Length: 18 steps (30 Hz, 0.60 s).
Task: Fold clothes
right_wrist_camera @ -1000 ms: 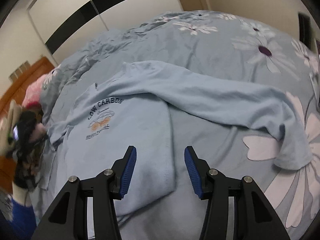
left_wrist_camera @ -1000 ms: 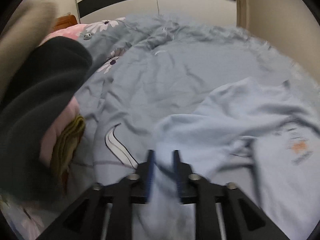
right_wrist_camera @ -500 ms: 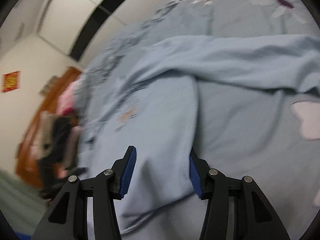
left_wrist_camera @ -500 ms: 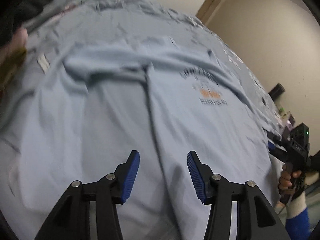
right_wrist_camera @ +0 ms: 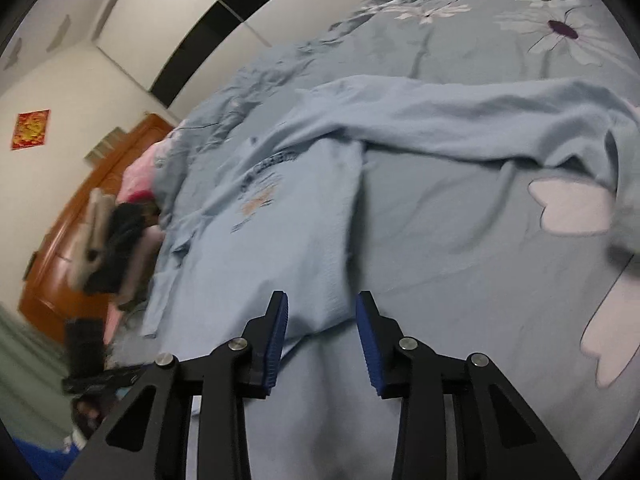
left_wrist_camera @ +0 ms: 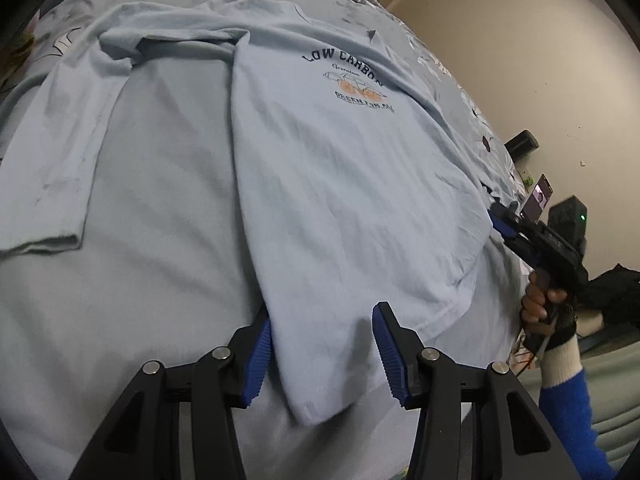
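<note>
A bed covered by a pale blue floral duvet (left_wrist_camera: 460, 80) fills the left wrist view, with a beige wall (left_wrist_camera: 540, 60) behind its far right edge. A light blue T-shirt (left_wrist_camera: 340, 168) with a "LOW CARBON" print lies spread on the duvet, one side folded over the body. The left gripper (left_wrist_camera: 322, 350) is released, its jaws wide apart; the shirt's near hem corner lies between the blue pads (left_wrist_camera: 258, 356) without being clamped. At the right edge of the bed, the right gripper (left_wrist_camera: 500, 222) is seen from outside, its tip at the shirt's side edge; its opening cannot be read here.

In the right wrist view, a white wardrobe (right_wrist_camera: 200, 20) and a wooden door (right_wrist_camera: 80, 208) stand beyond the bed. The right gripper (right_wrist_camera: 322, 338) is released, jaws moderately apart, straddling the shirt's hem edge (right_wrist_camera: 320, 312). Whether the pads touch the cloth cannot be told. A pile of clothes (right_wrist_camera: 120, 232) sits at the bed's left edge, blurred.
</note>
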Tool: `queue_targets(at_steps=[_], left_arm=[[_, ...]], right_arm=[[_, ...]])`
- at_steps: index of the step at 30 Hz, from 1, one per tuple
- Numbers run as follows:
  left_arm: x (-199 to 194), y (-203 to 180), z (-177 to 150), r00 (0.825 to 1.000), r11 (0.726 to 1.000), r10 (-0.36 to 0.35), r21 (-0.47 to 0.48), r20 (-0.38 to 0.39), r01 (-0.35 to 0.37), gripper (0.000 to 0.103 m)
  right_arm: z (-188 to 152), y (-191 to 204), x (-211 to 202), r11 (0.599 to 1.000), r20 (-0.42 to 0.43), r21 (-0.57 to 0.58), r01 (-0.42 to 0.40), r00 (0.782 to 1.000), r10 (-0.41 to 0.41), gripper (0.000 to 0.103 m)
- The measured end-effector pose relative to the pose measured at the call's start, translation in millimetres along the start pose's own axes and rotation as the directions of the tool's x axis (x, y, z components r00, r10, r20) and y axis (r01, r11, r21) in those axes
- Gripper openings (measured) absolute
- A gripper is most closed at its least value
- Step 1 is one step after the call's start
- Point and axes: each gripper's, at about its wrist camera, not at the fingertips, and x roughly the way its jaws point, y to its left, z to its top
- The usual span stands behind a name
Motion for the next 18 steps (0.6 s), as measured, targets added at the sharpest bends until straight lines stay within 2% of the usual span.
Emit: queue_targets(at_steps=[1,2,3,4,5,7,10,13,15,18], left_arm=[[-0.8,0.7,-1.3,1.0,1.0,0.003,-0.008,0.001,-0.003,0.041],[-1.3,1.5,-2.5,1.0,1.0,0.004,-0.014,0.0,-0.004,0.028],[-1.5,2.3,-3.4,1.0,1.0,0.002,-0.018,-0.002,-0.002,0.017],[-2.1,2.9,-4.1,1.0,1.0,-0.001,-0.021,0.003,0.001,0.012],[-4.4,3.3,-4.2,1.0,1.0,-0.004,-0.022,0.013,0.005,0.005],[-16.4,3.7,-0.7,0.998,0.999,-0.032,-0.027,0.051,0.034,0.004],[-41.0,3.0,10.8,0.989,0.997,-0.07,-0.016,0.132,0.073,0.004],[-55.6,9.2,31.7,0.977,0.999,-0.043,-0.011,0.208,0.047,0.004],[-60.6,16.7,46.9,0.968,1.0,-0.013,-0.022,0.249,0.02,0.004],[-45.3,37.9,63.8,0.971,0.995,0.014,-0.099,0.239,0.01,0.004]], right_arm=[[1.9,-0.9,2.2,1.0,-0.003,0.01,-0.005,1.0,0.005,0.037],[2.9,0.0,4.4,1.0,-0.011,0.012,-0.006,1.0,0.006,0.031],[2.7,2.3,5.8,1.0,-0.019,0.005,-0.003,1.0,0.003,0.024],[2.2,5.1,6.6,1.0,-0.024,-0.006,0.002,1.0,-0.002,0.009],[1.7,7.9,7.4,1.0,-0.03,-0.017,0.007,1.0,-0.008,0.006],[2.7,14.2,1.2,0.999,-0.015,-0.027,-0.023,1.0,0.023,0.003],[13.7,23.9,-19.1,0.994,0.064,-0.009,-0.106,0.992,0.107,0.001],[40.9,32.9,-37.7,0.985,0.158,0.007,-0.173,0.973,0.17,0.001],[60.9,39.1,-33.7,0.988,0.176,0.009,-0.157,0.972,0.153,0.001],[87.0,36.8,-2.1,0.996,0.141,0.047,-0.071,0.988,0.064,0.001]])
